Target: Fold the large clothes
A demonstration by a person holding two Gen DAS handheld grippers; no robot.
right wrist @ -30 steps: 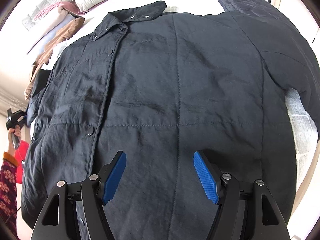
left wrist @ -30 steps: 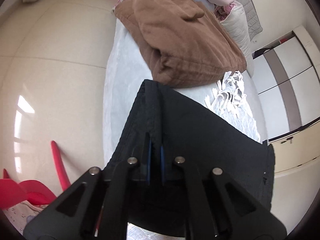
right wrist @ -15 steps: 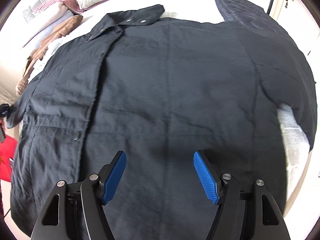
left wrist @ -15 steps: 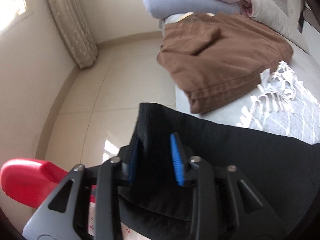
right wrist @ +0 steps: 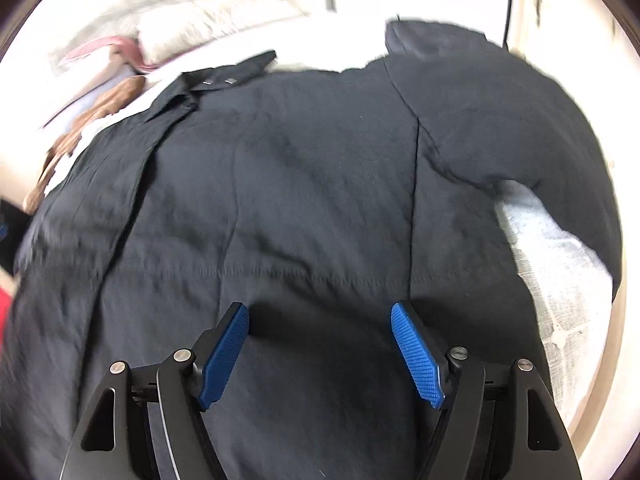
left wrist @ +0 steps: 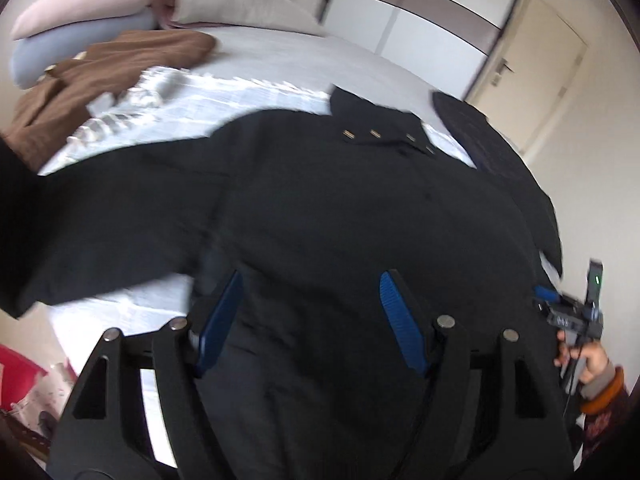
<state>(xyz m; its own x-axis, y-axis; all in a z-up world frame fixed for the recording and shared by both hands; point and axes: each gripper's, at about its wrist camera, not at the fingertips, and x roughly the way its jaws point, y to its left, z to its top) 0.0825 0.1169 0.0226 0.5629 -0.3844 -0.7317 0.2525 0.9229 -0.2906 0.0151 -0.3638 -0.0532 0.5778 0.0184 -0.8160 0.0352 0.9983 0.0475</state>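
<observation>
The black jacket (right wrist: 320, 200) lay spread flat across the bed (left wrist: 280, 64), collar toward the pillows. The left tongs (left wrist: 310, 312) hung above it, their jaws widening with nothing between them. The right tongs (right wrist: 320, 340) were likewise spreading, empty, over its front panel.

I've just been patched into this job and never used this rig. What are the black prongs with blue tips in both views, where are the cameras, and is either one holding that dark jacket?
Each view comes from a camera on a hand-held gripper, looking along its two fingers. The blue pads belong to the left gripper; the other view shows the right gripper. In the left view's right edge you can see the person's hand holding the right one. A dark jacket lies spread, collar far, on a pale bed, beside a folded brown garment. Both grippers' jaws are opening, pads apart above the fabric; neither holds anything.
</observation>
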